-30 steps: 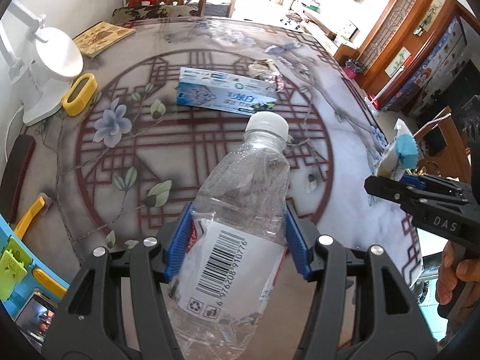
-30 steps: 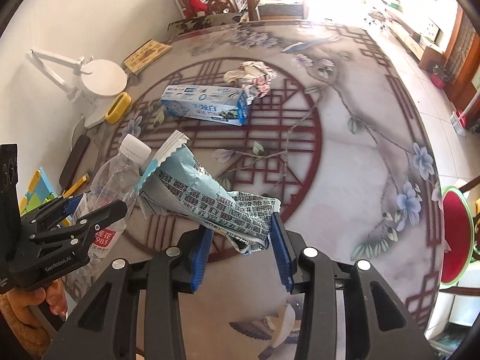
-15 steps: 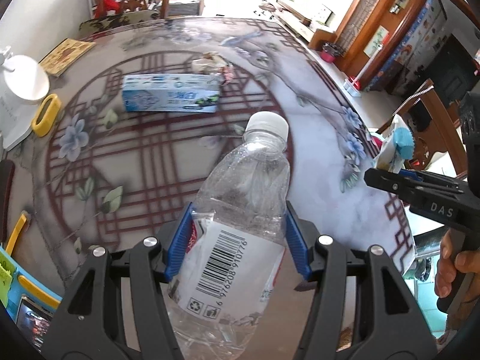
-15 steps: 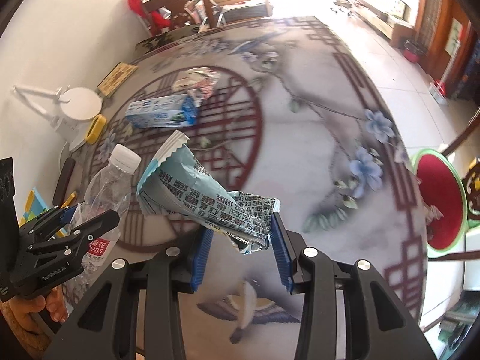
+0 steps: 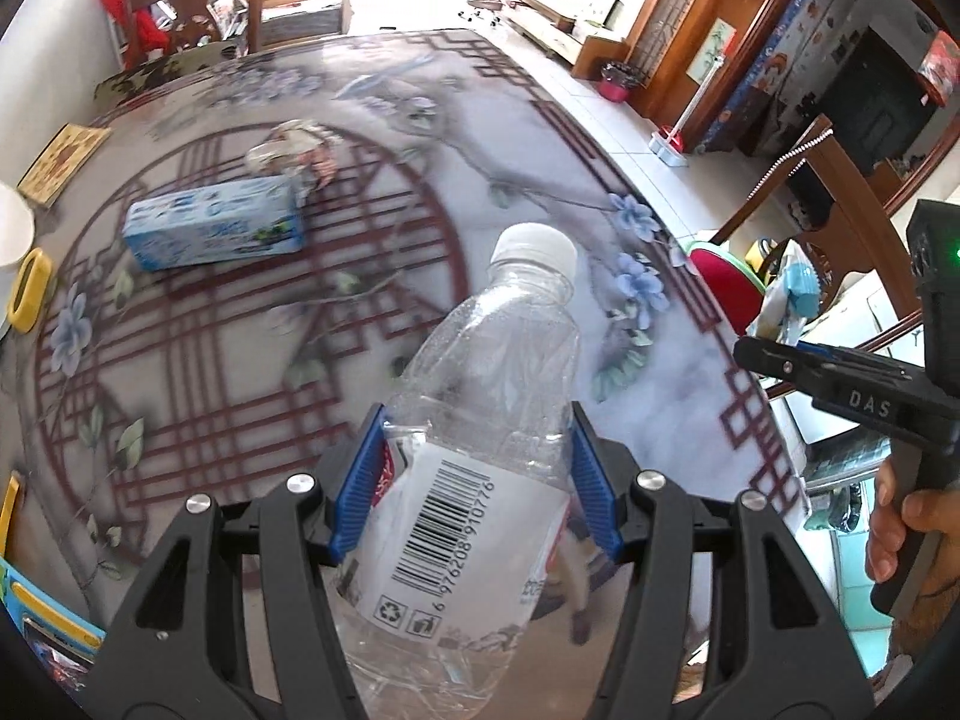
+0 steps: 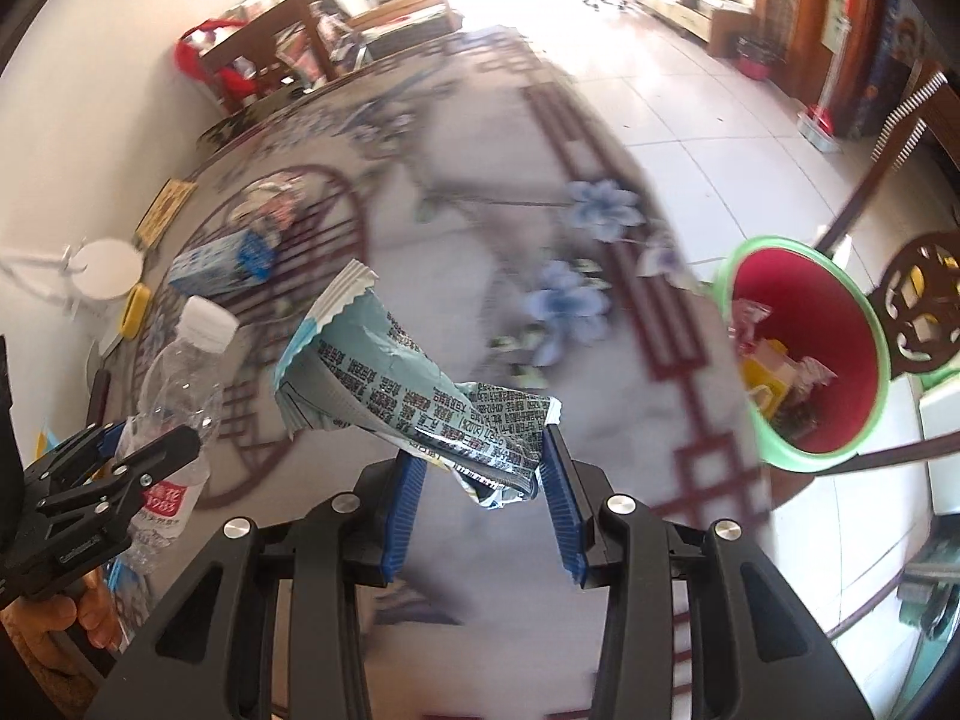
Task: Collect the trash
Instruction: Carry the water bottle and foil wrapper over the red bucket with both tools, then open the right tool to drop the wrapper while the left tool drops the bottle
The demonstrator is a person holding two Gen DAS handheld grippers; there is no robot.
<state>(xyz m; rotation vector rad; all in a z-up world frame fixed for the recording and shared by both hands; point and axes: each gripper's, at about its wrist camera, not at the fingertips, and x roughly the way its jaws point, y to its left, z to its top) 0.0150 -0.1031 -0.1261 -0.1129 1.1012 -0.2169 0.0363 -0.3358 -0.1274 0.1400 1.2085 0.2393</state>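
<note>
My left gripper (image 5: pixel 477 480) is shut on a clear empty plastic bottle (image 5: pixel 480 420) with a white cap, held above the table. It also shows in the right wrist view (image 6: pixel 174 384). My right gripper (image 6: pixel 483 492) is shut on a crumpled light-blue snack wrapper (image 6: pixel 390 378), also seen at the right of the left wrist view (image 5: pixel 792 294). A red bin with a green rim (image 6: pixel 804 354), holding some trash, stands on the floor past the table's right edge. A blue box (image 5: pixel 216 228) and a crumpled wrapper (image 5: pixel 294 144) lie on the table.
The round patterned table (image 5: pixel 540 138) has a white lamp base (image 6: pixel 108 267) and a yellow object (image 5: pixel 27 288) at its left. A wooden chair (image 6: pixel 918 294) stands right next to the bin. Another chair with red cloth (image 5: pixel 180 0) is at the far side.
Both grippers have swung right with their loads. The red bin has come into the right wrist view and now looks larger and nearer.
</note>
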